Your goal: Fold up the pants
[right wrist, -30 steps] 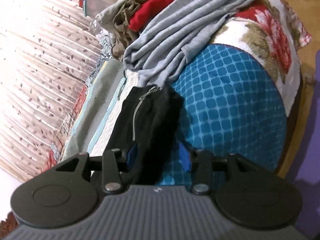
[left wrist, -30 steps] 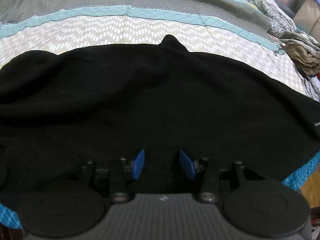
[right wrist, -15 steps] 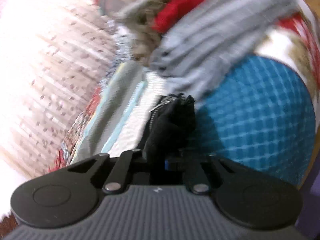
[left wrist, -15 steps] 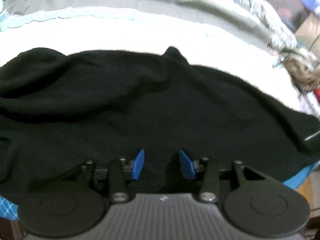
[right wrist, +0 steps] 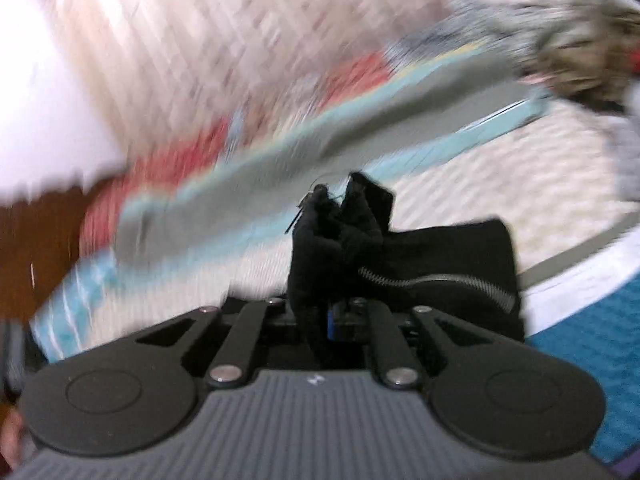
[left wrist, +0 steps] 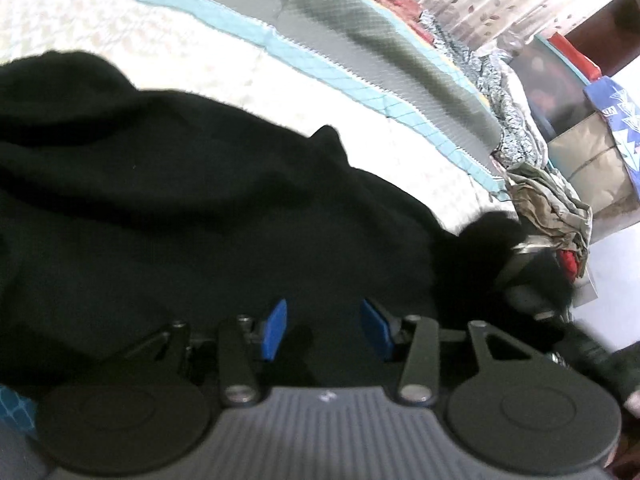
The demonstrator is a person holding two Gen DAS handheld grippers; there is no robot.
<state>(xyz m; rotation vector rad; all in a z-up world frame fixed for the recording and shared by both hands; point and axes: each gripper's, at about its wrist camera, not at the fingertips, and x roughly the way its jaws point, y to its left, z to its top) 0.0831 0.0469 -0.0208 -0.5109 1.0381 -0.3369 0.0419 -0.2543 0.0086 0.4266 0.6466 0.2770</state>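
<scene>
The black pants (left wrist: 192, 208) lie spread across the bed (left wrist: 224, 60), covering most of its pale patterned cover and reaching toward the near edge. The left gripper (left wrist: 323, 330) hangs just above the dark cloth with its blue pads (left wrist: 276, 328) held apart and nothing between them. The right gripper (right wrist: 330, 322) is clamped on one end of the pants (right wrist: 400, 268), its fingers drawn together on a bunched fold of black fabric that stands up in front of the camera. A silver zipper (right wrist: 440, 284) runs across the gripped cloth to the right of the fingers. The right wrist view is blurred. In the left wrist view the right gripper (left wrist: 528, 280) shows at the far right end of the pants, beside a pile of clothes (left wrist: 552, 204) heaped at the edge of the bed.
</scene>
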